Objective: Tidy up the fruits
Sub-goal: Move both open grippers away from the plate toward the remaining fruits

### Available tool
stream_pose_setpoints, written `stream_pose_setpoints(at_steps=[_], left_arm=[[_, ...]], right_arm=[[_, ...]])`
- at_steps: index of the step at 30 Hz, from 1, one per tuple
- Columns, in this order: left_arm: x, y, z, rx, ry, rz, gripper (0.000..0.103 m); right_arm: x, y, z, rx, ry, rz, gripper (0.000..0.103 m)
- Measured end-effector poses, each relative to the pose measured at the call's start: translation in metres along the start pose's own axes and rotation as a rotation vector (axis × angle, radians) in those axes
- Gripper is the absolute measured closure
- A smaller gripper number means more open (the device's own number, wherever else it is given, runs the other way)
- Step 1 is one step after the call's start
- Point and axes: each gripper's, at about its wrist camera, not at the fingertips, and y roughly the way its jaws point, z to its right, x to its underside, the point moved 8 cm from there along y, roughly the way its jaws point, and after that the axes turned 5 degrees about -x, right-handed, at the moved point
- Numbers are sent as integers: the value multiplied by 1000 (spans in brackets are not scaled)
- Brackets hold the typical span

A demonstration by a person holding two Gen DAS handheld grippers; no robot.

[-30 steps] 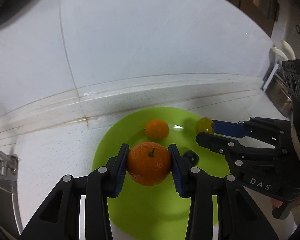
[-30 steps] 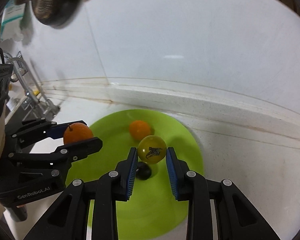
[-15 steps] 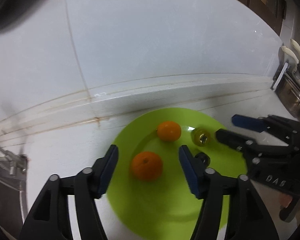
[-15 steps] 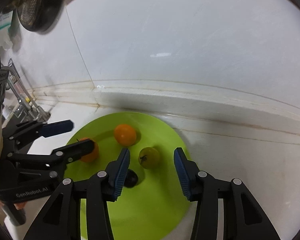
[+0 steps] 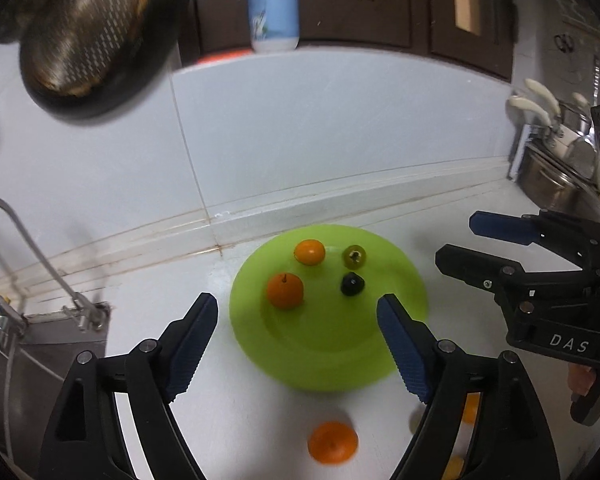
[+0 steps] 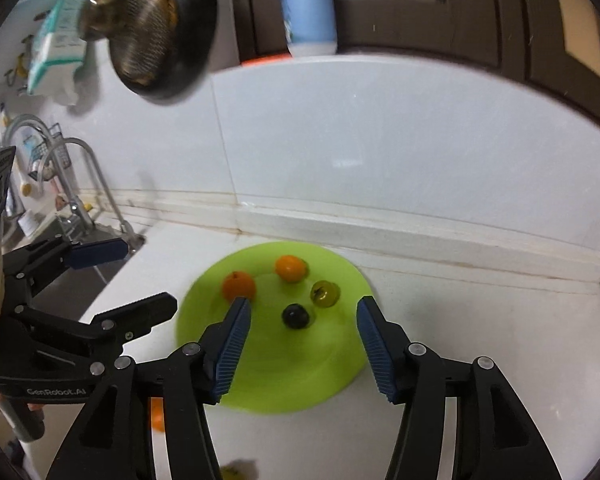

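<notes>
A green plate (image 5: 320,356) (image 6: 284,372) lies on the white counter by the wall. On it rest a large orange (image 5: 285,290) (image 6: 239,286), a small orange (image 5: 309,252) (image 6: 290,268), a yellow-green fruit (image 5: 354,256) (image 6: 325,293) and a dark fruit (image 5: 352,284) (image 6: 296,316). My left gripper (image 5: 296,312) (image 6: 148,276) hovers above the plate's near left edge, its jaws opening, with nothing between them. At the plate's right my right gripper (image 6: 303,308) (image 5: 458,240) is also opening and holds nothing.
Another orange (image 5: 332,442) lies on the counter in front of the plate, with more small fruit (image 5: 470,404) behind my left gripper's right finger. A sink with a faucet (image 5: 20,240) is at the left. Pots (image 5: 556,176) stand at the right. A dark pan (image 5: 88,32) hangs on the wall.
Both grippers let go: the large orange and the yellow-green fruit now lie on the plate. Both sets of jaws widened, and both grippers drew back and up from the plate.
</notes>
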Motion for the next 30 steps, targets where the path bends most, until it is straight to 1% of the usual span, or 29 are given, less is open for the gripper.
stream_pose_setpoints(at_steps=[4, 7, 13, 21, 30], left_arm=[[5, -30, 3, 12, 1, 31, 20], [10, -53, 12, 12, 23, 66, 20], [26, -86, 28, 13, 67, 113, 20], [58, -108, 47, 47, 94, 127, 20], [90, -113, 69, 91, 153, 117, 20]], right_arm=[[4, -29, -15, -8, -12, 31, 47], [9, -53, -23, -1, -28, 59, 47], [24, -87, -36, 8, -60, 86, 47], [54, -116, -49, 20, -112, 81, 47], [89, -126, -59, 19, -168, 33, 47]])
